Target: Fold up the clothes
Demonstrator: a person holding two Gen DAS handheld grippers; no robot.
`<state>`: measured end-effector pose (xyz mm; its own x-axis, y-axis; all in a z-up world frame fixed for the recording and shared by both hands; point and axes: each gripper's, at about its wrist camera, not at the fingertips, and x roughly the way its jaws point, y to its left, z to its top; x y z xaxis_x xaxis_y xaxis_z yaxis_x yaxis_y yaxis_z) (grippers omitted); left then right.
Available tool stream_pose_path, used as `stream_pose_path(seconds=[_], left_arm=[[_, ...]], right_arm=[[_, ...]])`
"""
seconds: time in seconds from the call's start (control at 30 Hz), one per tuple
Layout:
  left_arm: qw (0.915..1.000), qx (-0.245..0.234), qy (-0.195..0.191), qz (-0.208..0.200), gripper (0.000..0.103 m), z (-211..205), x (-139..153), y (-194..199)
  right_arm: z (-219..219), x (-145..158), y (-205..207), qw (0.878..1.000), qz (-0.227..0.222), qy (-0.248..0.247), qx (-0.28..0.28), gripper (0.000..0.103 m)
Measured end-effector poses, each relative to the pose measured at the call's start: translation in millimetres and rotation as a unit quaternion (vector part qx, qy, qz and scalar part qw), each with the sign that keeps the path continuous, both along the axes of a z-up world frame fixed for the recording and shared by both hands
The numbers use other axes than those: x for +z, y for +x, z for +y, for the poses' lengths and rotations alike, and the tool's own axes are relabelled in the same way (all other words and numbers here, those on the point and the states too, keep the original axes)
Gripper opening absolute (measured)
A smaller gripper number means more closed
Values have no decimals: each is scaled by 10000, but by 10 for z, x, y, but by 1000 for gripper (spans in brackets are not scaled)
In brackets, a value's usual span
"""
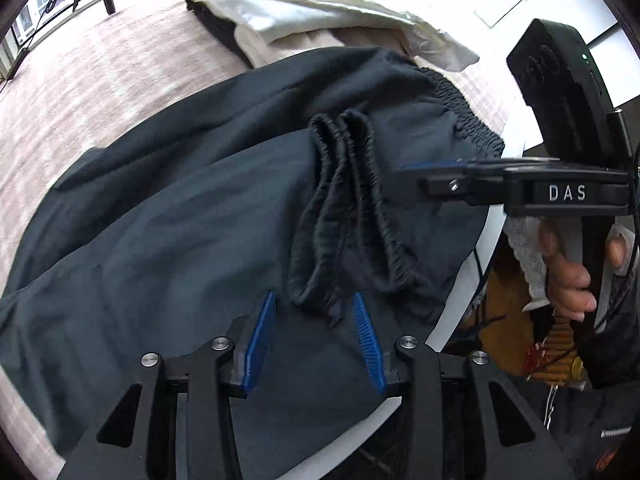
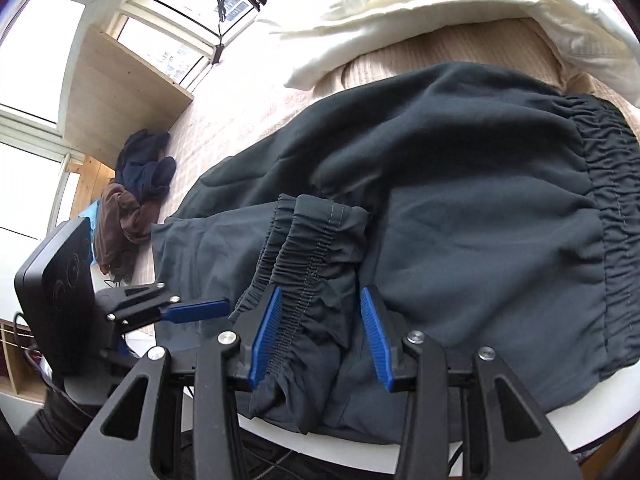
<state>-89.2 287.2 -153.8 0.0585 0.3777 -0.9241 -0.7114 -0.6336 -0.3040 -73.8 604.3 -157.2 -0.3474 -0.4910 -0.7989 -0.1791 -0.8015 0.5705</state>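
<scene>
Two cuffs (image 2: 312, 240) folded onto trousers (image 2: 480, 208) | right gripper (image 2: 320, 332) jaws straddle cuff, pads apart | left gripper (image 1: 316, 336) jaws part-open, empty, beside cuffs.

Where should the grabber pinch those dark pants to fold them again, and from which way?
Probably the two gathered ankle cuffs, lying stacked on the dark pants. They are thick, ridged bands, so pads should slip less than on smooth cloth. Come from above at the near bed edge, where the right gripper already straddles one cuff; its jaws are open, not pinching.
</scene>
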Motion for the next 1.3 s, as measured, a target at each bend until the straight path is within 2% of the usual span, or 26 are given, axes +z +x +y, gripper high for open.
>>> stream_pose_path(seconds=[0.07,0.13,0.17,0.23,0.33,0.4,0.5,0.6,0.67,0.73,0.77,0.83,0.9,1.0,1.13,1.23,1.3], left_arm=[[9998,10,148,-115,38,88,-38,23],[9968,85,594,-523,35,180,25,69],[9946,-49,848,-604,35,244,102,140],[9933,-570,995,-109,35,358,315,373],[9933,-676,927,158,35,232,460,472],[9948,-546,790,346,35,24,513,458],[9965,-176,525,626,35,-422,551,370],[9968,444,327,584,35,-966,555,204],[9947,839,185,572,35,-1227,538,119],[9920,1135,83,542,35,-1526,544,81],[9910,1228,60,537,35,-1641,530,94],[9902,1289,53,531,35,-1741,488,120],[9899,1315,116,518,35,-1760,473,151],[9904,1280,250,465,35,-1682,431,160],[9916,1170,310,450,37,-1629,398,173],[9921,1166,297,366,37,-1637,348,155],[9921,1178,288,332,37,-1660,325,145]], right_arm=[[-38,16,-40,9999,-35,99,-15,42],[-84,41,-78,9997,-37,226,-45,44],[-85,50,-81,9998,-37,208,-64,44],[-94,51,-106,9998,-47,156,-88,48],[-120,-9,-135,9997,-152,193,-40,52],[-129,-55,-138,9995,-194,246,4,52],[-157,-130,-177,9988,-255,410,104,52],[-241,-185,-229,9974,-305,606,259,52],[-318,-139,-235,9935,-264,1058,323,52],[-345,25,-162,9858,-51,1661,243,52],[-347,124,-117,9840,135,1762,208,52],[-340,261,-70,9868,390,1552,230,52],[-369,244,-109,9900,320,1308,432,50],[-441,64,-205,9874,12,1436,662,37],[-478,-138,-265,9887,-188,1254,803,35],[-542,-169,-277,9840,-176,1471,990,34],[-568,-140,-268,9817,-122,1581,1053,26]])
